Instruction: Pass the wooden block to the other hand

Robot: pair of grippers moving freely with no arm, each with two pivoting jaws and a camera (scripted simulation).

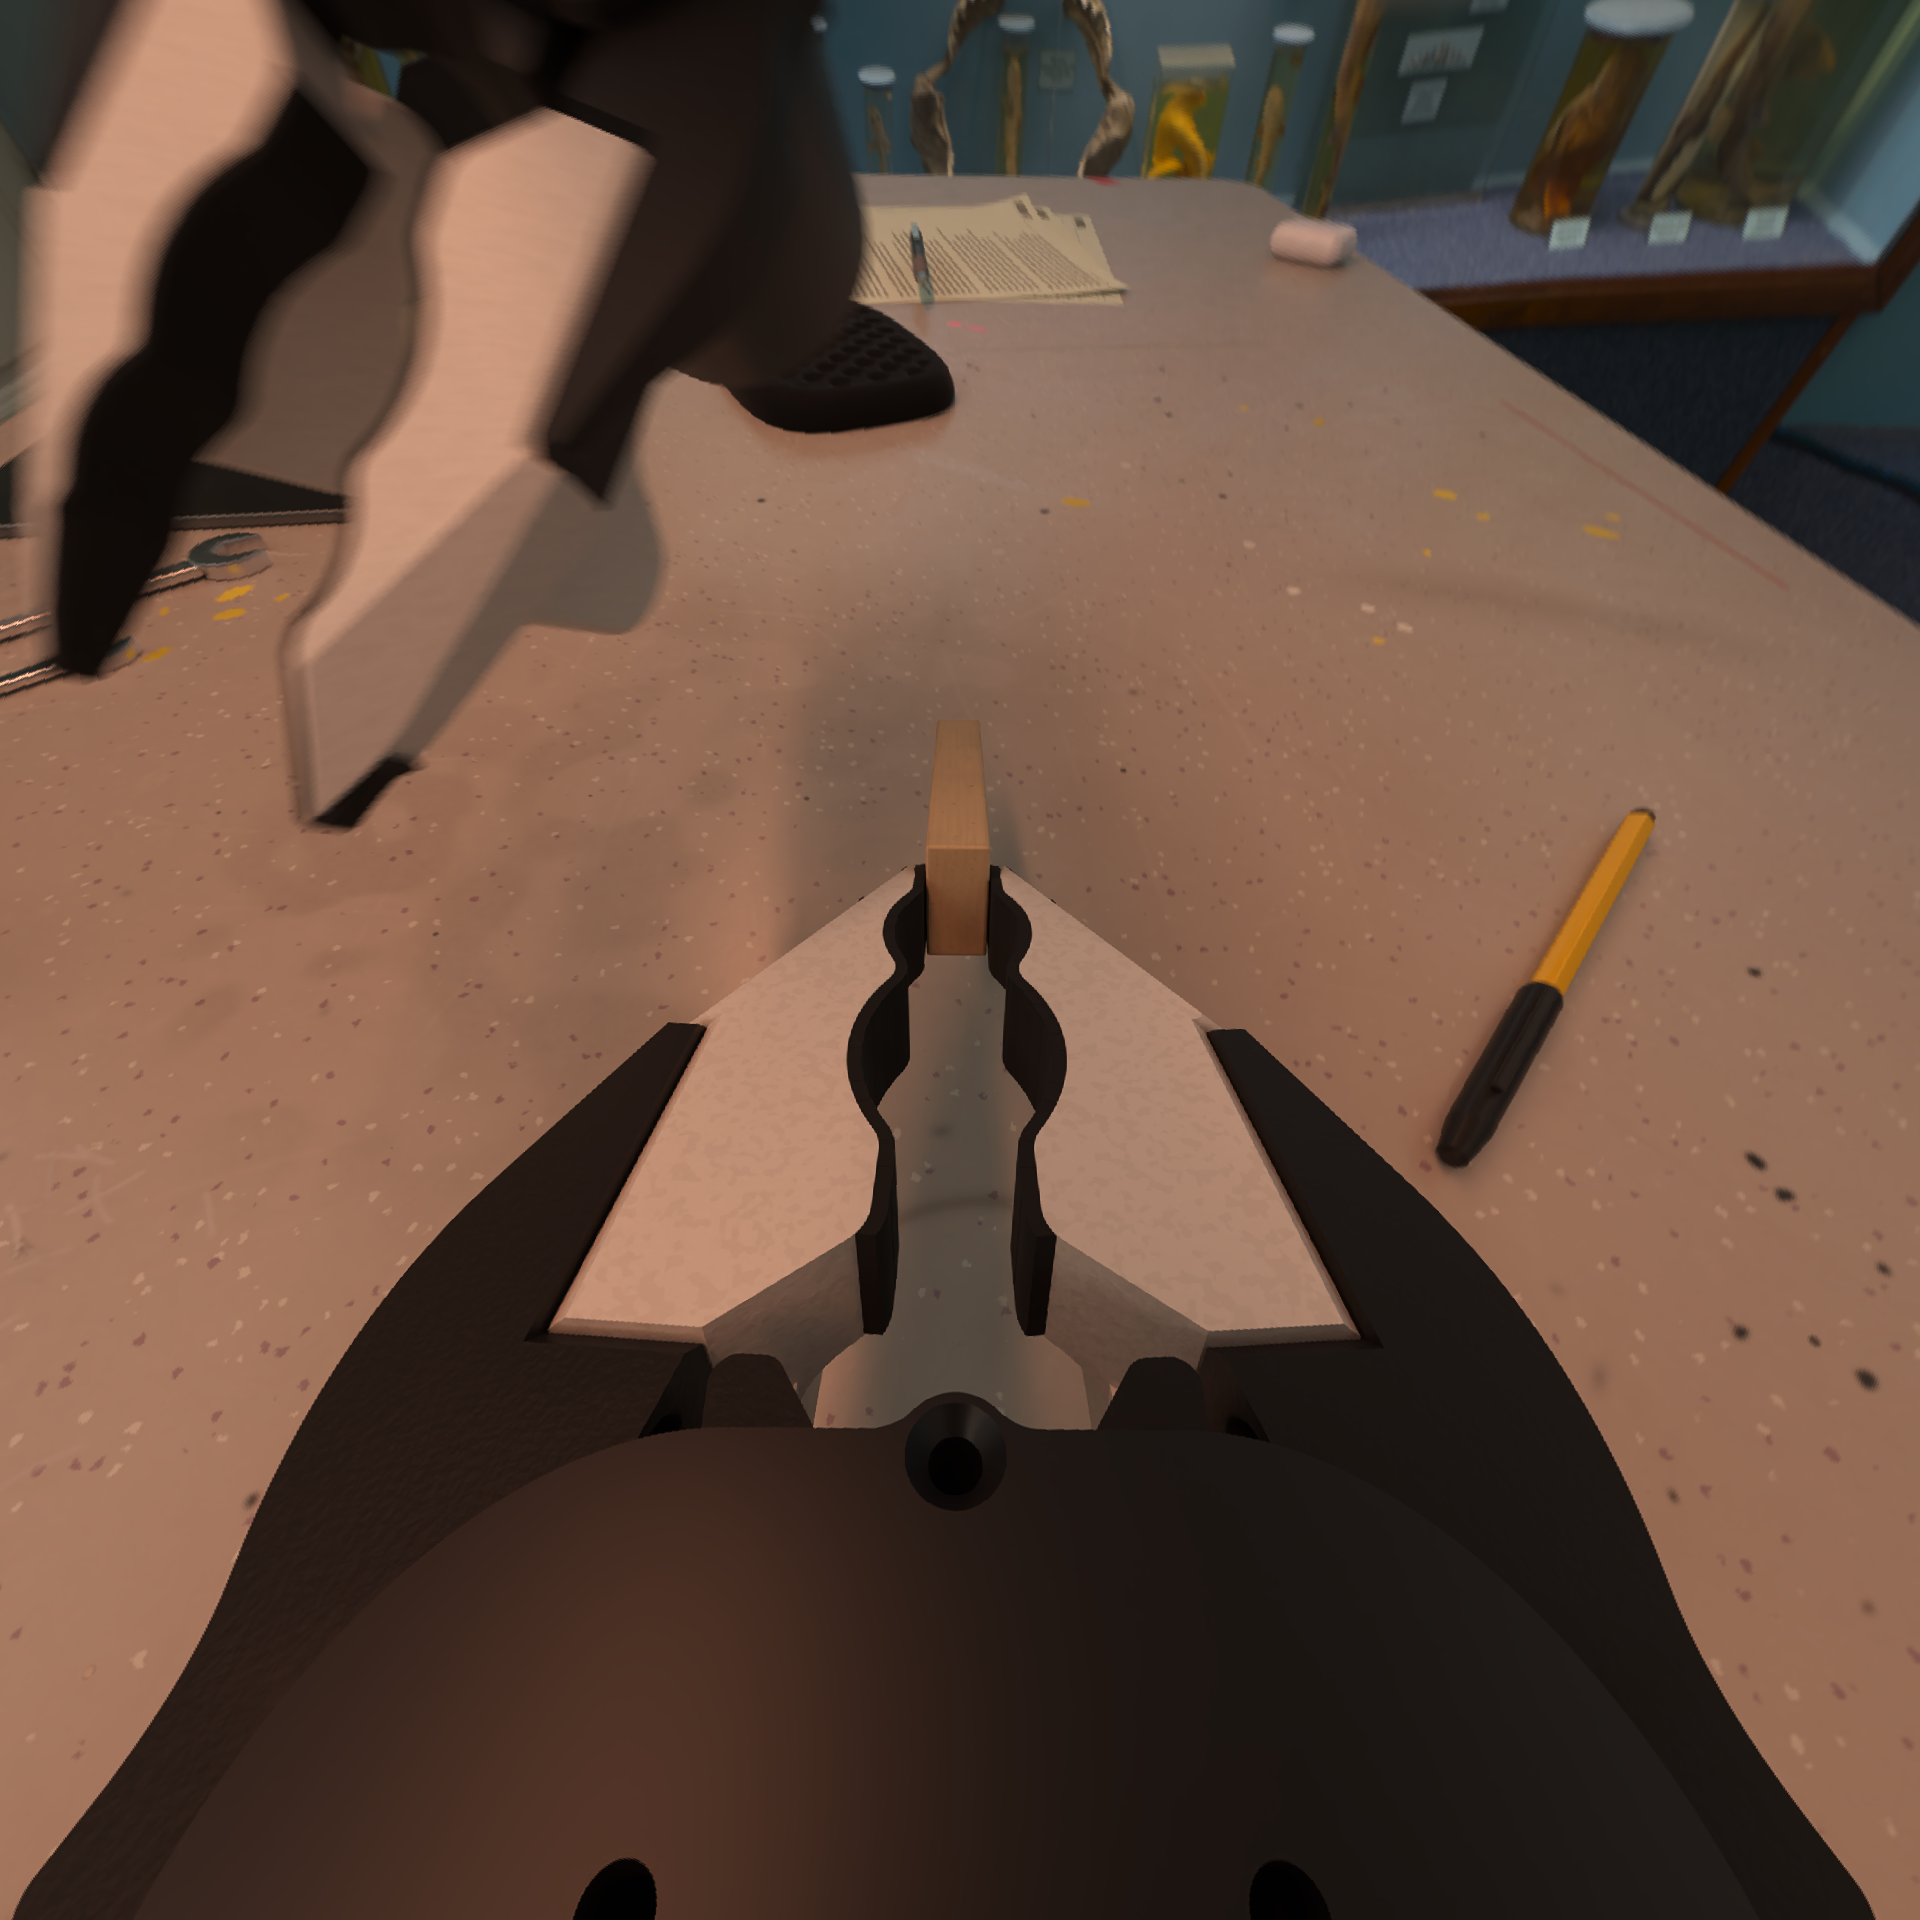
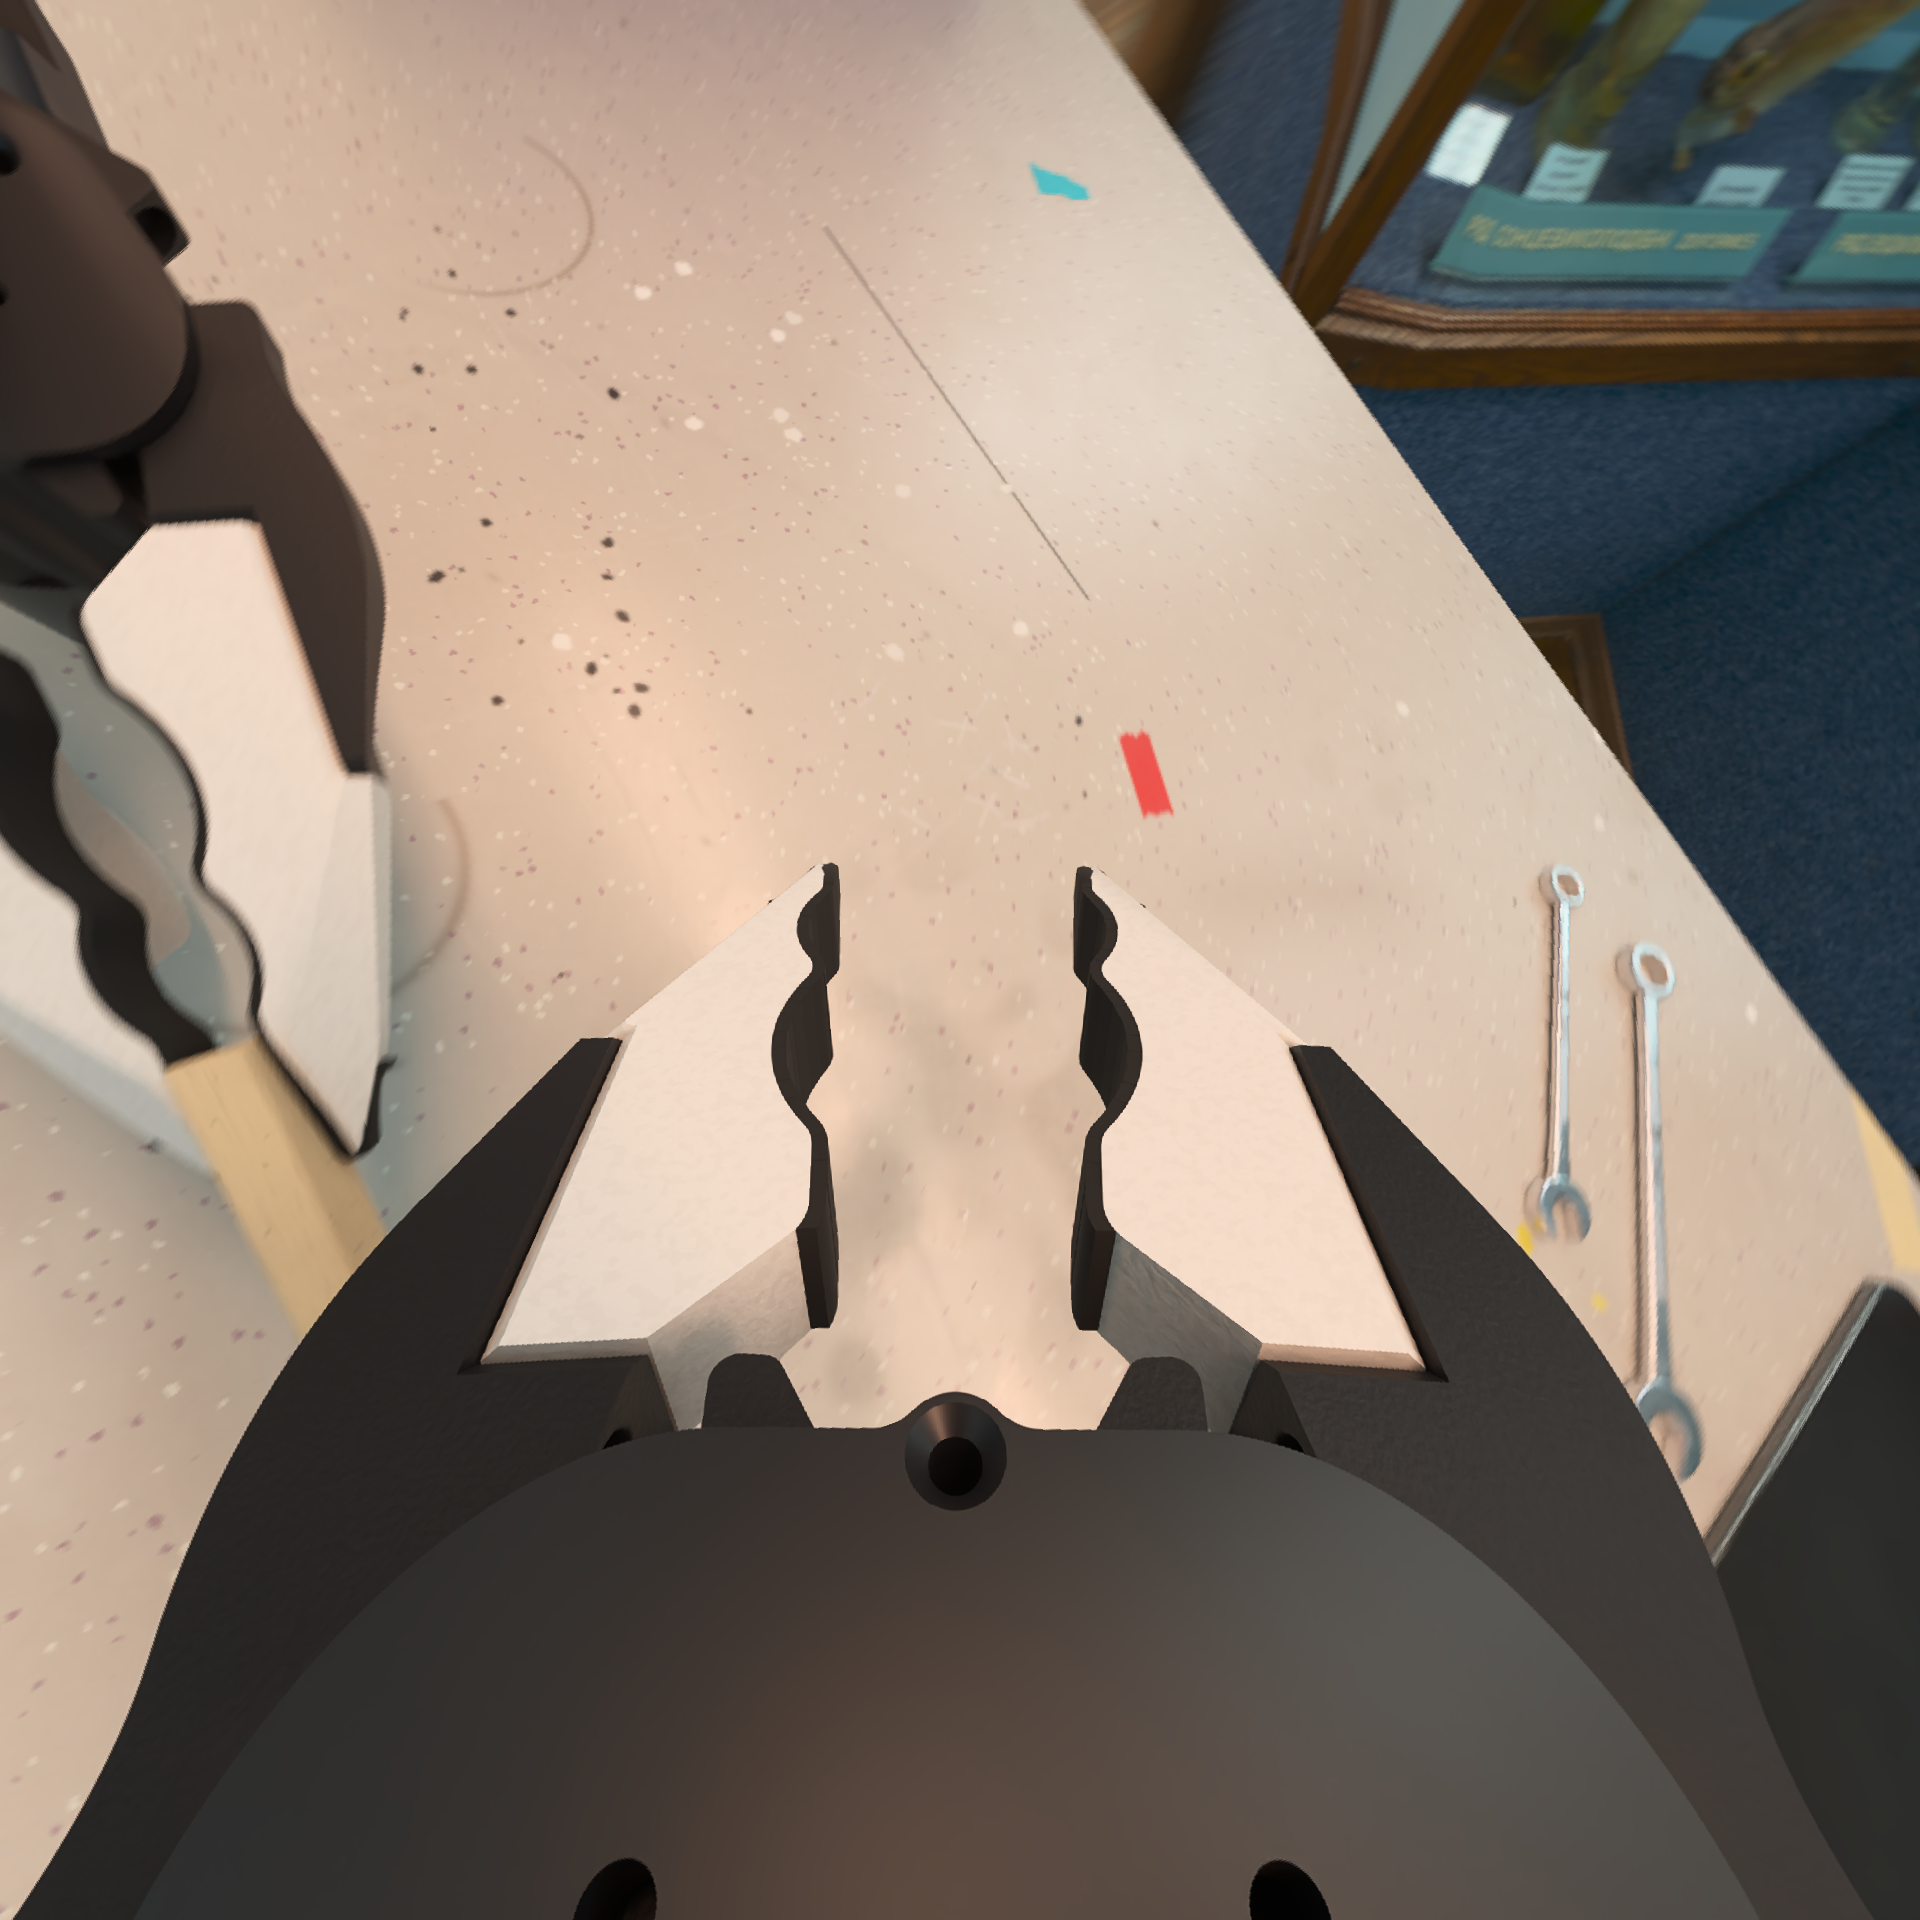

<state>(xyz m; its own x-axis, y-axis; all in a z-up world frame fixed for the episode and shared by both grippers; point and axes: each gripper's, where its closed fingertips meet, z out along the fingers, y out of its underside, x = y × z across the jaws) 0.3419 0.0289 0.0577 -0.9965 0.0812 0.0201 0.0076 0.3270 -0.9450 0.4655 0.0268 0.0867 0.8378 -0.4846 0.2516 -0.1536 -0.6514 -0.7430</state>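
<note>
A pale wooden block [image 1: 956, 831] stands on end between the fingertips of my left gripper [image 1: 956, 881], which is shut on its near end and holds it above the speckled table [image 1: 1247, 644]. In the left wrist view my right gripper [image 1: 218, 717] hangs open at the upper left, to the left of the block and apart from it. In the right wrist view my right gripper [image 2: 956, 883] is open and empty over the table. The left gripper [image 2: 244, 1091] shows at the left there, with the block [image 2: 275, 1174] sticking out of its fingers toward me.
A yellow and black pen [image 1: 1538, 987] lies right of the block. Papers [image 1: 987, 249], a black perforated object [image 1: 852, 364] and a white roll [image 1: 1311, 241] lie farther back. Two wrenches [image 2: 1558, 1049] and red tape [image 2: 1146, 774] lie near the table's right edge.
</note>
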